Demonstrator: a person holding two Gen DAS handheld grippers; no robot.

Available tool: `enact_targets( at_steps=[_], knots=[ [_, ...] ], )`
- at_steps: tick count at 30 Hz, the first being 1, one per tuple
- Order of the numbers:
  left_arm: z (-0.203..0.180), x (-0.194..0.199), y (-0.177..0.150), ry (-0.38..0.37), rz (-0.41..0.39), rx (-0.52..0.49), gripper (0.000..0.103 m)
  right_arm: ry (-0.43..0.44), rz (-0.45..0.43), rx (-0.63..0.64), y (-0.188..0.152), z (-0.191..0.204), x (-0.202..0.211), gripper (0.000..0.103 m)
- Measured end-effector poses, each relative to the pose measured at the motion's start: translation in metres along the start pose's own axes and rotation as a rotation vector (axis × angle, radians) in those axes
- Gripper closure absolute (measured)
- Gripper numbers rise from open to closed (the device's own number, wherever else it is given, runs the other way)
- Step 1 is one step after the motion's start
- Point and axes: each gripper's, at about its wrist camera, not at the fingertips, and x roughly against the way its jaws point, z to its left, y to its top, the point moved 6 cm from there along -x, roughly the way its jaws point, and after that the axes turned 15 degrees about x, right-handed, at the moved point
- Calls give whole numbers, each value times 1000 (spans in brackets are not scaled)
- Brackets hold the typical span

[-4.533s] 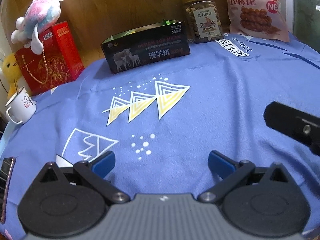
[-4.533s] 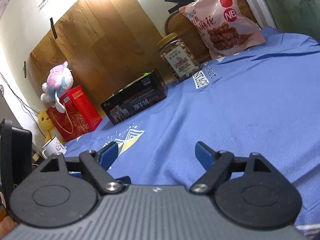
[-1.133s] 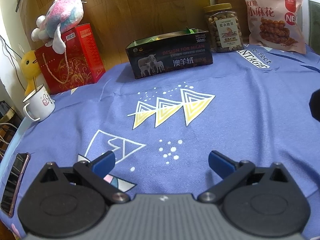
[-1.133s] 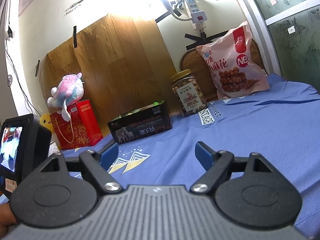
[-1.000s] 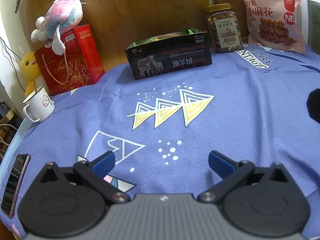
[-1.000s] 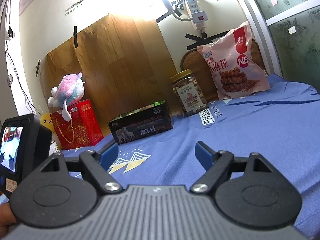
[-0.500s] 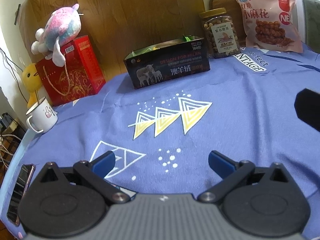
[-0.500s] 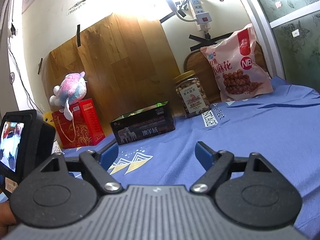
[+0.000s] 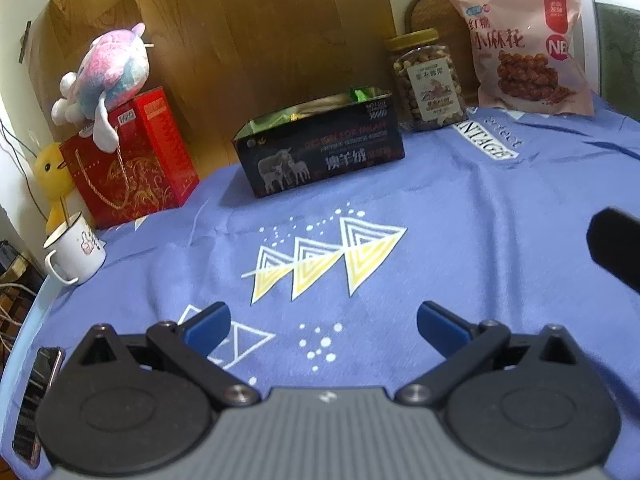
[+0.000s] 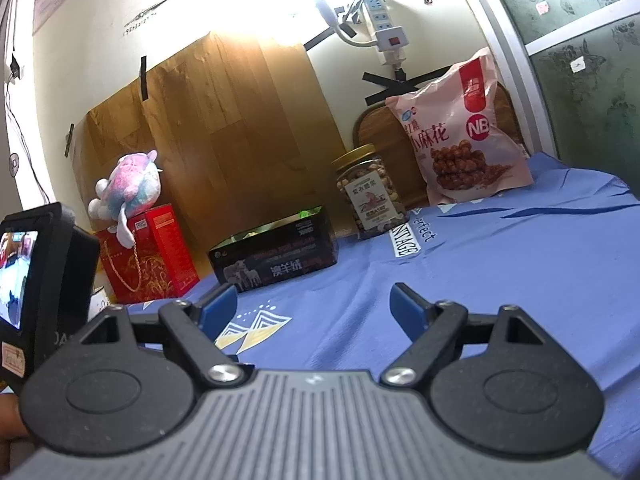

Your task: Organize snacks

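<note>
A pink snack bag leans upright at the back right of the blue-clothed table; it also shows in the right wrist view. A clear jar of nuts with a gold lid stands left of it, also in the right wrist view. A black open-top box with green packets inside sits further left, also in the right wrist view. My left gripper is open and empty above the cloth, far from all of them. My right gripper is open and empty too.
A red gift box with a plush toy on top stands at the back left. A white mug and a phone lie at the left edge. A wooden board backs the table. The left gripper's camera body shows at the left of the right wrist view.
Both grippers have drawn back and tilted up a little, so the box, jar and bag sit lower and farther in view. Both stay open and empty.
</note>
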Motion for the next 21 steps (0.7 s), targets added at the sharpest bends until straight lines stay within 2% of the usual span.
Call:
enact_targets(
  at_steps=[9,16,21],
  knots=[
    [-7,7,7,-28,-45,-4,0,-29,12,0,-2,-6,1,18],
    [-4,8,1,-44,-12,14,0,-24,4,-10,0,-6,5,18],
    [1,9,3,-25,-10,30,0,-23,-3,-20,1,-9,7,18]
  ],
)
